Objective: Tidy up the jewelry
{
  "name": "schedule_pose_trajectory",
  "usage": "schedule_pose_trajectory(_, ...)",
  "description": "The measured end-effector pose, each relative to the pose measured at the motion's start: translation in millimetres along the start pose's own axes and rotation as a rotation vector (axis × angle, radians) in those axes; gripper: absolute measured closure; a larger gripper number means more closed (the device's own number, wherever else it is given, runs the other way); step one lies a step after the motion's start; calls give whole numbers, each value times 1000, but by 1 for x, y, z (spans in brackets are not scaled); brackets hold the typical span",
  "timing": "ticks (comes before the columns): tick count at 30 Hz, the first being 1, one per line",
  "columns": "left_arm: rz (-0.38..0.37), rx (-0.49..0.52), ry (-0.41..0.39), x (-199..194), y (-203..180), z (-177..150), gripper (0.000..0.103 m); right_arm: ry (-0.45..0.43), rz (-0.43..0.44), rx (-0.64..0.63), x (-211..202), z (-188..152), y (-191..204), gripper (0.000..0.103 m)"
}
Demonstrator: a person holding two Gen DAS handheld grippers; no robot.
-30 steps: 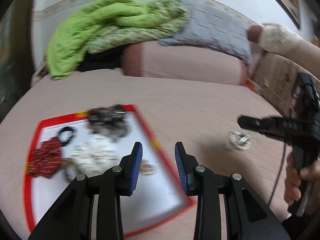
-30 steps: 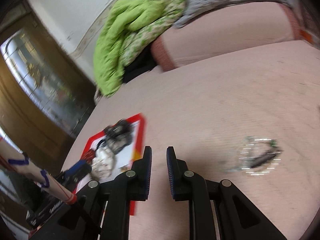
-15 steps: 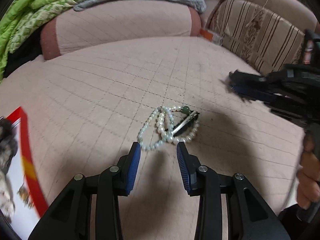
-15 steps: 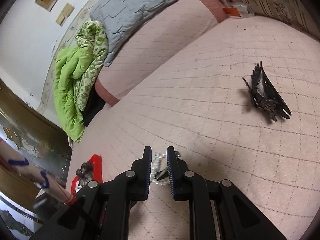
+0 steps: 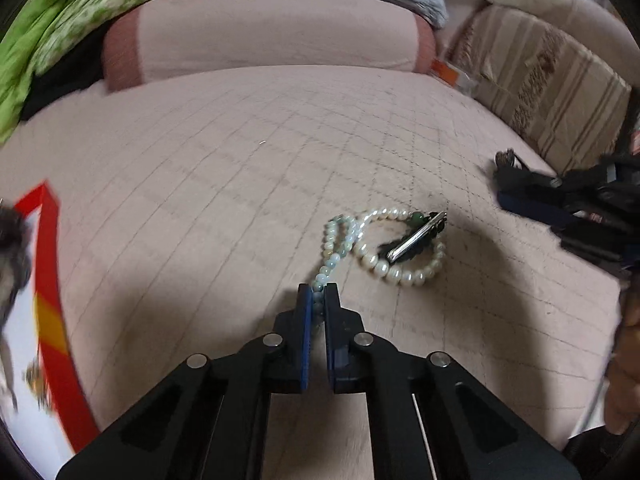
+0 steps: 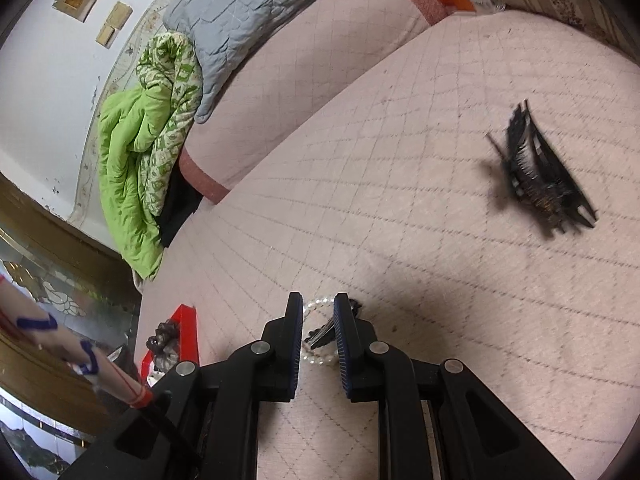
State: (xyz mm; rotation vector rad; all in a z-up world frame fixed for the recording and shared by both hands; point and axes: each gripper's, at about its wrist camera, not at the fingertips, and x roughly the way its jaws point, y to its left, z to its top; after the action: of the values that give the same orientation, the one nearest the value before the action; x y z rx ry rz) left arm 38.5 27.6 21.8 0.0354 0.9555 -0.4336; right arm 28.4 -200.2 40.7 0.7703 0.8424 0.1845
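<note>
A pale bluish bead bracelet (image 5: 334,248) lies on the pink quilted bed, tangled with a white pearl bracelet (image 5: 404,270) and a dark metal hair clip (image 5: 416,238). My left gripper (image 5: 319,294) is shut on the near end of the bluish bead bracelet. My right gripper (image 6: 317,316) is open, with the pearl bracelet (image 6: 314,354) and clip showing between its fingers; it also shows at the right edge of the left wrist view (image 5: 532,204). A red-rimmed white tray (image 5: 52,320) with jewelry lies at the left.
A black feathery hair clip (image 6: 540,184) lies on the bed to the right. A pink bolster (image 5: 260,36), green blanket (image 6: 132,160) and grey quilt (image 6: 240,16) lie at the back. A striped cushion (image 5: 540,84) stands at the right.
My left gripper moved forward and closed on the bluish bead bracelet. My right gripper opened wider and came down close over the pearl bracelet and clip.
</note>
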Motion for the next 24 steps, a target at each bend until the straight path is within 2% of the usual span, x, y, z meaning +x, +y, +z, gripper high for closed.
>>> schedule_pose_trajectory(3, -13, -42, -19, -17, 8, -9, 98, 47, 36, 11, 12, -5, 3, 86)
schedule_pose_trajectory(6, -7, -21, -40, -24, 7, -10, 98, 96, 76, 27, 25, -12, 6, 86)
schedule_pose_trajectory(8, -13, -18, -49, -25, 7, -9, 97, 108, 71, 33, 32, -14, 8, 86)
schedule_pose_trajectory(11, -23, -25, -44, -23, 11, -9, 98, 114, 47, 41, 41, -16, 10, 86)
schedule_pose_trajectory(20, -30, -57, -49, -27, 25, -5, 97, 133, -144, 91, 60, -19, 4, 86)
schedule_pose_trajectory(24, -38, -66, -45, -28, 27, -5, 98, 120, -169, 114, 66, -18, 0, 85)
